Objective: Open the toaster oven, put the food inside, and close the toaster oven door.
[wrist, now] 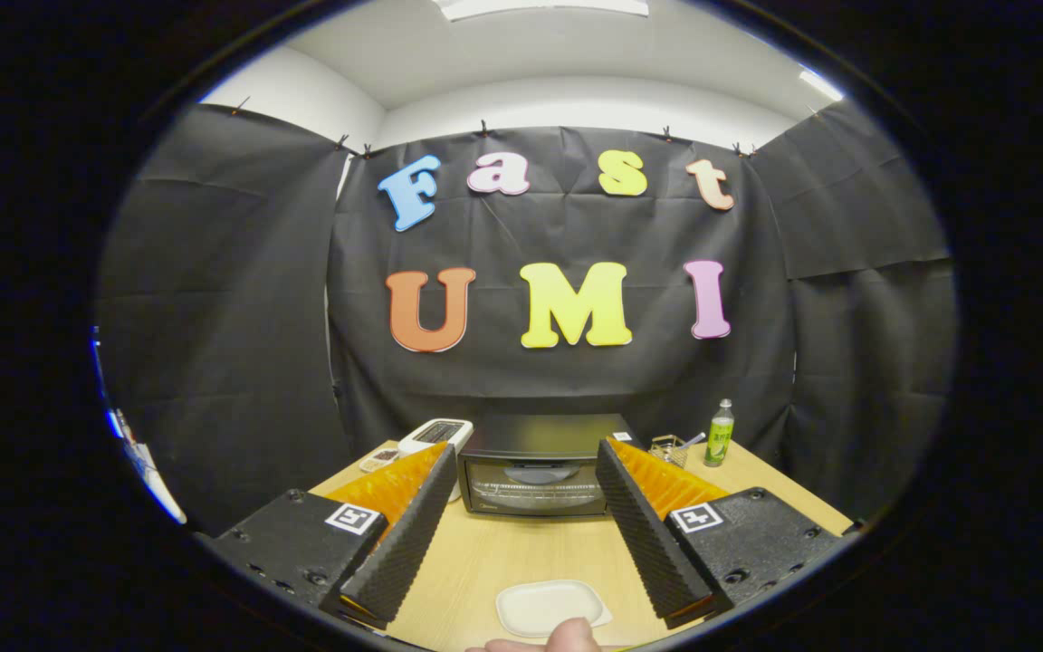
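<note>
Fingertip (573, 636) bottom centre, beside white plate (550, 605) on counter (521, 552). Hand-held gripper (521, 534) released, empty. We expect risk: toaster oven (535, 471), door closed, sliding backward if handle pull misaligned.

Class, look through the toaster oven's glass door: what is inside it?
Through the closed door of the toaster oven, a wire rack shows. Glare hides the rest. The open gripper holds nothing.
</note>
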